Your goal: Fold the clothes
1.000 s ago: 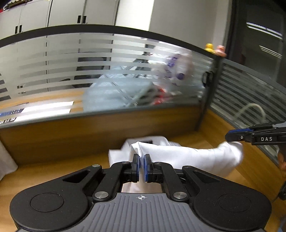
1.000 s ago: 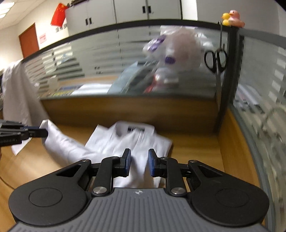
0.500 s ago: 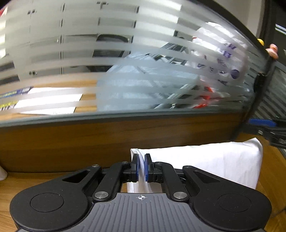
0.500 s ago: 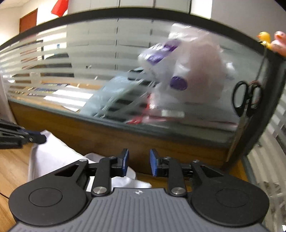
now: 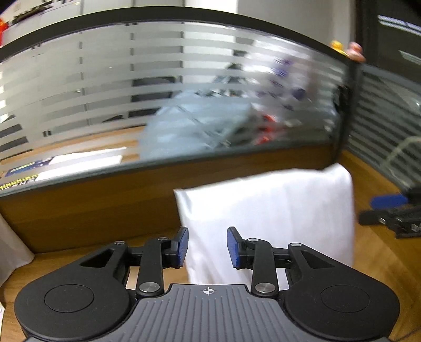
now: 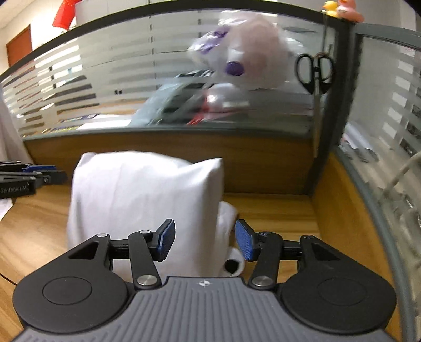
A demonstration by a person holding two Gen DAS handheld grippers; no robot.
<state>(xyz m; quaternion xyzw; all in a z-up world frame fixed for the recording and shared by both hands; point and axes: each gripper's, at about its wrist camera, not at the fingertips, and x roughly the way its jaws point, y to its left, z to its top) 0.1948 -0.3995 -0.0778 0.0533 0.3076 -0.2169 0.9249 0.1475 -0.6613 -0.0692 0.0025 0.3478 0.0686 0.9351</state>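
Observation:
A white shirt (image 5: pixel 268 210) lies folded into a rectangle on the wooden desk (image 5: pixel 376 252), close to the partition. My left gripper (image 5: pixel 208 246) is over its near left edge, jaws opening, blue pads apart and off the cloth. In the right wrist view the same white shirt (image 6: pixel 142 194) fills the middle, with a sleeve cuff (image 6: pixel 232 264) poking out at its near right. My right gripper (image 6: pixel 204 240) hovers above that edge, jaws opening, nothing pressed between the pads. Each gripper shows at the other view's side: right gripper (image 5: pixel 394 210), left gripper (image 6: pixel 29 176).
A frosted striped glass partition (image 5: pixel 184 105) on a wooden base closes the desk at the back and right. Scissors (image 6: pixel 314 69) hang at the corner post, toy ducks (image 6: pixel 342 9) sit on top. White cloth (image 6: pixel 8 131) hangs at the far left.
Both grippers carried the shirt's edge over toward the partition, then let go. The left jaws went from shut on the cloth to apart, the right jaws widened, and the shirt now lies folded.

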